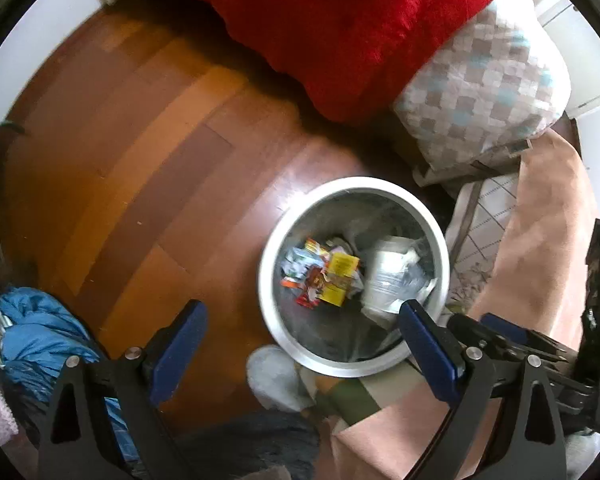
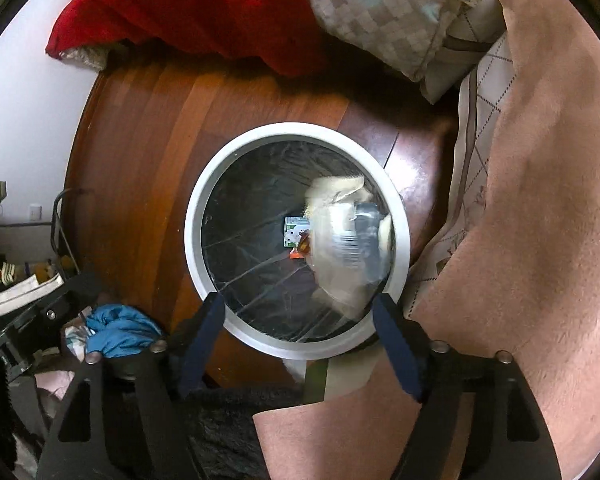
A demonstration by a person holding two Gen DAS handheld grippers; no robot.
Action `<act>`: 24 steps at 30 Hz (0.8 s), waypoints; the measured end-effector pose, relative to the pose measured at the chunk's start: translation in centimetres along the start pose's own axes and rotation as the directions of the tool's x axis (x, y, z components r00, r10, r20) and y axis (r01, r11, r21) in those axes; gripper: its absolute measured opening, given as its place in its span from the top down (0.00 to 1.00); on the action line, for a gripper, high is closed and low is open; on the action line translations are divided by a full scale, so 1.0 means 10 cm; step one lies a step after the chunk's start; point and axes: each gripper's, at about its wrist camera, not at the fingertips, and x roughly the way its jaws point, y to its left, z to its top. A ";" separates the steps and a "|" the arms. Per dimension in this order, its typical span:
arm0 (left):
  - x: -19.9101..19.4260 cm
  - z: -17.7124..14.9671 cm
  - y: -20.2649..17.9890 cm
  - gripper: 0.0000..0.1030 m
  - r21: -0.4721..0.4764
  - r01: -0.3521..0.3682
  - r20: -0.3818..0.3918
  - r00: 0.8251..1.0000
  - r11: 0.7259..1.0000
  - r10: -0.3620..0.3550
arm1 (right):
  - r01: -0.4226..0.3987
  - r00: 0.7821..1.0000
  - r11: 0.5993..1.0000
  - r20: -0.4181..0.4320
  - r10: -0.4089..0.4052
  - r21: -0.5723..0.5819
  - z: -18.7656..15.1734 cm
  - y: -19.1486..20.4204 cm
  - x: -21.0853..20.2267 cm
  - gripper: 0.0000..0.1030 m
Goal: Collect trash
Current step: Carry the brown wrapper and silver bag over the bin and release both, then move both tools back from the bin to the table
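A round white-rimmed trash bin [image 1: 266, 280] lined with a dark bag stands on the wooden floor. Colourful wrappers [image 1: 328, 276] and a crumpled clear plastic package [image 1: 392, 276] lie inside it. In the right wrist view the bin [image 2: 194, 240] fills the middle, and a blurred pale plastic package [image 2: 344, 236] is in the air over its right half. My left gripper [image 1: 300, 320] is open and empty above the bin's near-left edge. My right gripper [image 2: 300, 312] is open and empty right above the bin's near rim; it also shows in the left wrist view [image 1: 540, 344].
A bed with a red blanket [image 1: 340, 20], a checked pillow [image 1: 480, 92] and a pink cover [image 1: 540, 240] borders the bin on the far and right sides. Blue cloth [image 1: 40, 332] lies on the floor at left. A grey sock [image 1: 276, 376] lies by the bin.
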 end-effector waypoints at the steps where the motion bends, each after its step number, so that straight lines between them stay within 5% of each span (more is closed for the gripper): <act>1: -0.05 -0.03 0.01 0.05 0.006 -0.014 0.026 1.000 1.000 0.014 | 0.001 1.000 1.000 0.001 -0.001 -0.009 -0.03 0.04 -0.01 0.16; 4: -0.15 -0.09 0.02 0.05 0.028 -0.076 0.076 0.994 0.997 0.073 | 0.053 0.998 0.997 0.026 -0.052 -0.051 -0.09 0.16 -0.11 0.00; 13: -0.34 -0.32 -0.03 0.05 0.076 -0.130 0.129 0.984 0.989 0.120 | 0.240 0.968 0.965 0.097 -0.230 -0.108 -0.37 0.30 -0.44 0.00; 24: -0.64 -0.53 -0.17 0.05 0.108 -0.135 0.183 0.976 0.985 0.114 | 0.233 0.965 0.969 0.140 -0.221 -0.080 -0.61 0.26 -0.70 0.00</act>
